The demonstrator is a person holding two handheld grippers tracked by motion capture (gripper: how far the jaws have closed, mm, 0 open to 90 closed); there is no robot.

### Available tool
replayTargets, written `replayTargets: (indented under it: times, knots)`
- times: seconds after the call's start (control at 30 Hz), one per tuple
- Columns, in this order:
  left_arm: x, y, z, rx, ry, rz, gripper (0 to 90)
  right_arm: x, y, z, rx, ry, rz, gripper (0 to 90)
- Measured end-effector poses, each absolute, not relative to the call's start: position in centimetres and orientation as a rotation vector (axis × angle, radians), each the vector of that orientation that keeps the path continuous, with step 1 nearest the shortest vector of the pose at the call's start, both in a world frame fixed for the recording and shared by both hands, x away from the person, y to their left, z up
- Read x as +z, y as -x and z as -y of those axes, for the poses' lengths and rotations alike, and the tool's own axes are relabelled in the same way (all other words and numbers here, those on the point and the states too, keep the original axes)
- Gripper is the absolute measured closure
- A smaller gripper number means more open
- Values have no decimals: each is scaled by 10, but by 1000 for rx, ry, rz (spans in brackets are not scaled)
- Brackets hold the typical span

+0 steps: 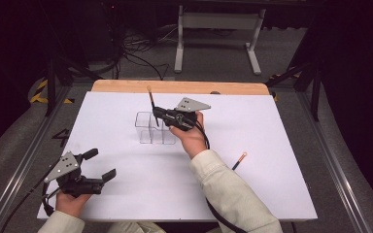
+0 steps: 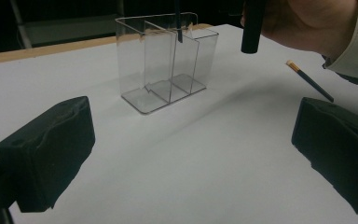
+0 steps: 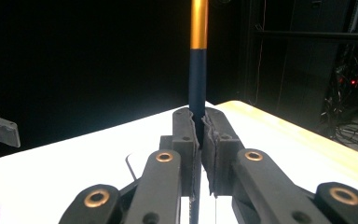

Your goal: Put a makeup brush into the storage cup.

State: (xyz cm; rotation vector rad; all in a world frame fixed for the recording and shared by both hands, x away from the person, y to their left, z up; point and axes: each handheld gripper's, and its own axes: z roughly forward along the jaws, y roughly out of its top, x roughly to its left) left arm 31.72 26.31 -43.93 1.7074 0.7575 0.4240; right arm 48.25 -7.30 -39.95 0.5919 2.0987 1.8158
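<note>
Right gripper (image 1: 159, 114) of mine clamped on upright pencil (image 1: 151, 103), tip inside clear divided holder (image 1: 148, 130), second pencil (image 1: 239, 160) lying apart on white table (image 1: 252, 126)

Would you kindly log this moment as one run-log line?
right gripper: shut on pencil, upright above clear organizer | left gripper: open, idle | second pencil: on table

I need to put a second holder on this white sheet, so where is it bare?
Bare stretches: between the clear divided holder and the left gripper, and the far left corner by the wooden edge. Crowded: around the holder, where the right gripper holds a pencil upright. A loose pencil lies right of the sleeve.
</note>
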Motion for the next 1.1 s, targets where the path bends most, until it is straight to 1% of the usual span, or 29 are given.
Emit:
replayTargets:
  times: [0.93, 1.1]
  knots:
    - [-440, -318, -262, 420, -1712, -761, 2, -412, -482, 70, 1730, -647, -2173, 838]
    - [-440, -318, -262, 421, -1713, -759, 2, -412, -483, 71, 1723, -661, -2174, 826]
